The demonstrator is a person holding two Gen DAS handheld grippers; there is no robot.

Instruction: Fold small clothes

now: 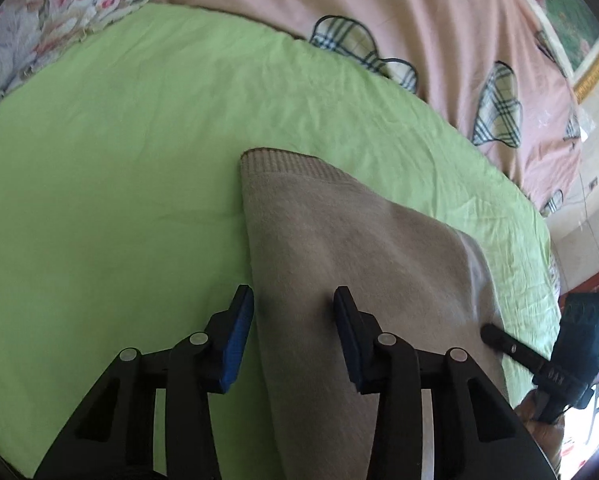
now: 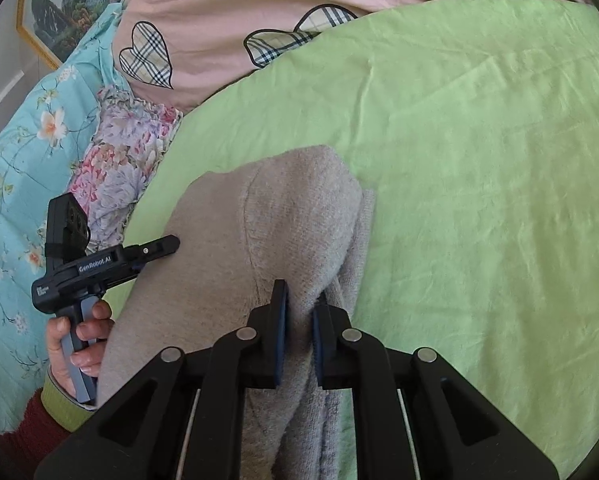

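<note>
Our right gripper (image 2: 299, 316) has its fingers nearly closed on a bunched ridge of the beige knit garment (image 2: 283, 216), the fabric pinched between the blue pads. Our left gripper (image 1: 293, 312) stands wide open and holds nothing, one finger over the garment's left edge and the other over its body; we cannot tell whether the tips touch the cloth. The garment lies on the green sheet (image 1: 119, 160) of the bed, its ribbed hem (image 1: 287, 162) at the far end in the left wrist view and a layer already doubled along one side. Beyond the sheet are a pink quilt (image 2: 259, 8) with plaid hearts and floral bedding (image 2: 115, 160). We judge a fold is under way: next the left fingers should close on the near edge so both can carry it over together.
</note>
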